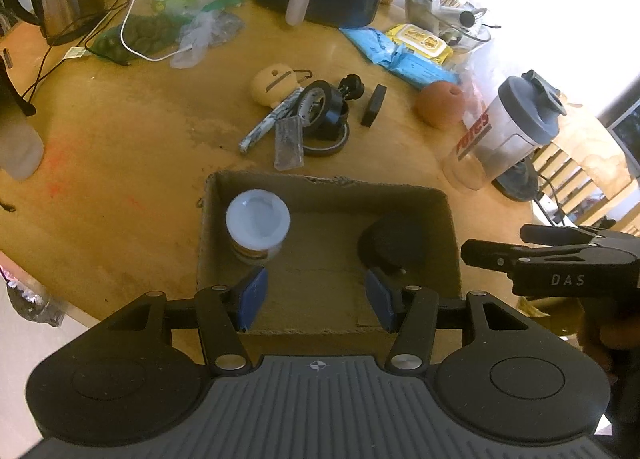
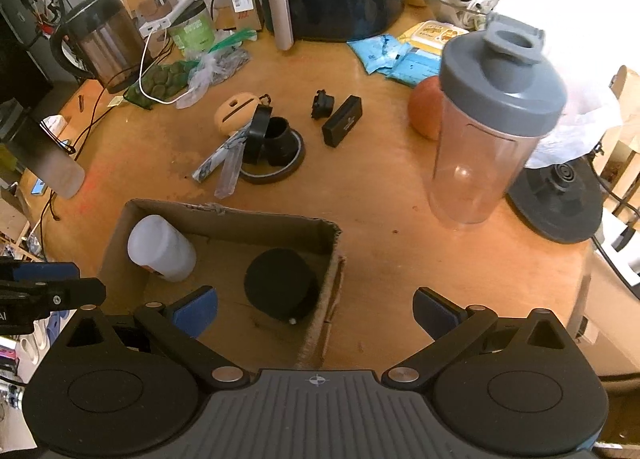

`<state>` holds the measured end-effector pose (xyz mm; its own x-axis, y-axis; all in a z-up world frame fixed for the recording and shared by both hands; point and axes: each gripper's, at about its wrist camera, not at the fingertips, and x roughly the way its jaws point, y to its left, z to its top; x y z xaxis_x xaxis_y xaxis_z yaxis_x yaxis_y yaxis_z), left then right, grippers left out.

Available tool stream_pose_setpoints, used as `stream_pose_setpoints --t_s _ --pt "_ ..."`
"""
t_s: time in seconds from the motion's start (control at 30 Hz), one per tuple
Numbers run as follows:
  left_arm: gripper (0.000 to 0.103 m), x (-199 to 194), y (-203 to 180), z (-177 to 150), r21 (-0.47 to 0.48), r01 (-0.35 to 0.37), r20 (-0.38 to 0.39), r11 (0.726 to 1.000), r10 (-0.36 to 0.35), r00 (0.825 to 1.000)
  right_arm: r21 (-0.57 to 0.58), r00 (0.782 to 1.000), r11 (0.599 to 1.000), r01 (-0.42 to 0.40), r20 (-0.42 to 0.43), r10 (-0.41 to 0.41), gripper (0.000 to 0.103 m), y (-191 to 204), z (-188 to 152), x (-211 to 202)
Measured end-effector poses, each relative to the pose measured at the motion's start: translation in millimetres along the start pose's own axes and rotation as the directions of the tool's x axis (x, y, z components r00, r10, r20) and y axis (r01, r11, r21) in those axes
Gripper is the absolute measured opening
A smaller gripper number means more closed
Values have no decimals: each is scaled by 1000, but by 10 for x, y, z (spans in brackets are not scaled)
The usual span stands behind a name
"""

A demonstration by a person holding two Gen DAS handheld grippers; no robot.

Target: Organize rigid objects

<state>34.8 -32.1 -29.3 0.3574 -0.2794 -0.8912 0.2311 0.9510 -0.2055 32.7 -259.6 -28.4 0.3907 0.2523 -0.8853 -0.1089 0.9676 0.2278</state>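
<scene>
Currently both grippers hover over the near edge of the cardboard box (image 1: 328, 195), both empty. Left gripper (image 1: 316, 295): fingers partly open, nothing between them. Right gripper (image 2: 316, 311): fingers spread wide, nothing held, straddling the box's right wall.

Already in the box: white-lidded jar (image 1: 258, 225) upright at the far-left corner, black round thing (image 2: 280, 283) on the right side.

Still loose on the table (image 2: 380, 227), beyond the box's far wall: tape rolls (image 2: 276, 147) heaped with a striped stick (image 2: 218, 163) and a clear flat piece (image 2: 230, 175); black rectangular block (image 2: 343, 121) and a small black part (image 2: 323, 104) off to their right.

Key relation: the pile lies straight ahead of both grippers, past the box. Block's long axis runs diagonally, near-left to far-right in the right wrist view. My read: right hand is better placed for the block, and the wide fingers should close across its short side; left hand suits the stick.
</scene>
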Motion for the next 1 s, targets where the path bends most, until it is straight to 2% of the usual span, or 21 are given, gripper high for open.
stream_pose_setpoints --t_s 0.33,0.57,1.0 --pt "54 -109 -82 -128 -28 -35 14 999 36 999 26 998 999 -26 50 25 103 -86 -124 -64" --pt "54 -92 -37 -35 13 -62 43 998 62 997 34 995 998 -58 78 55 103 -34 -80 -31" --pt "54 67 133 272 88 9 38 996 -12 999 73 994 996 -40 108 32 103 92 122 71"
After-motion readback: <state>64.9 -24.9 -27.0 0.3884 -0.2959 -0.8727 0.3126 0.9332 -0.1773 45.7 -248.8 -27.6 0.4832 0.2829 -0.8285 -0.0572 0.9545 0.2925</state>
